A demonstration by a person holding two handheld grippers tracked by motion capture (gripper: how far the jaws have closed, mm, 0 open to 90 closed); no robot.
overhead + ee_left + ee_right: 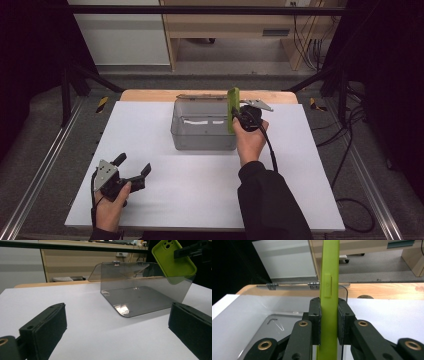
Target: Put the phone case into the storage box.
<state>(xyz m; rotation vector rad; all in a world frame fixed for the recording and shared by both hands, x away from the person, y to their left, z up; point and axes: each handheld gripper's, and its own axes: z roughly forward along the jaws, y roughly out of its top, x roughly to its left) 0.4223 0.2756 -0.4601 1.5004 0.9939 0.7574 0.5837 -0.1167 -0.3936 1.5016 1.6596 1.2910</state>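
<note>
I held the green phone case (233,107) in my right gripper (239,116). Its fingers (315,320) were shut tight on the case, one on each flat side, and in the right gripper view the case stood straight up between them with its thin edge facing the camera. A small button bump (328,285) showed on that edge, just above the fingers.

The case hung over the right side of the clear grey box (203,131), up near the top of its wall (I could not tell if it touched the rim). In the left gripper view the case (172,258) looked tilted, with its camera hole at the top and its lower end down by the box's (140,293) far corner.

The box sat on the white tabletop (200,170), close to the far edge and about in the middle from side to side. Its lid (202,96) was flipped open toward the far edge, hanging back on two little hinges (313,285). The inside of the box looked bare.

My left gripper (131,171) was down by the near left corner of the tabletop, well apart from the box. Its fingers (46,330) were spread wide with nothing between them, and they pointed across the tabletop toward the box. My left hand (111,207) held it low, close to the white top.
</note>
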